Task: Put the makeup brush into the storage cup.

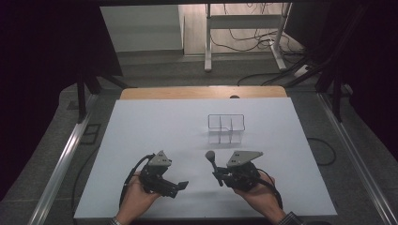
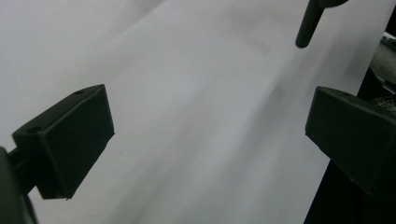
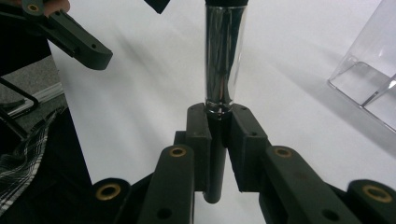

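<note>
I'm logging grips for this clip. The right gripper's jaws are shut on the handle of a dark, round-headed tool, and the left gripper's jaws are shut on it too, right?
Not quite. The right gripper is indeed shut on the tool, but the left gripper holds nothing: the left gripper view shows its jaws standing wide apart over the white table.

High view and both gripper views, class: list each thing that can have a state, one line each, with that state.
Left gripper: open, nothing between its jaws, held over the white table.
Right gripper: shut on the brush handle.
Brush handle: clamped at its dark lower end, its shiny part sticking out beyond the jaws, off the table.
Clear organiser: upright on the table, compartments empty, untouched.
</note>
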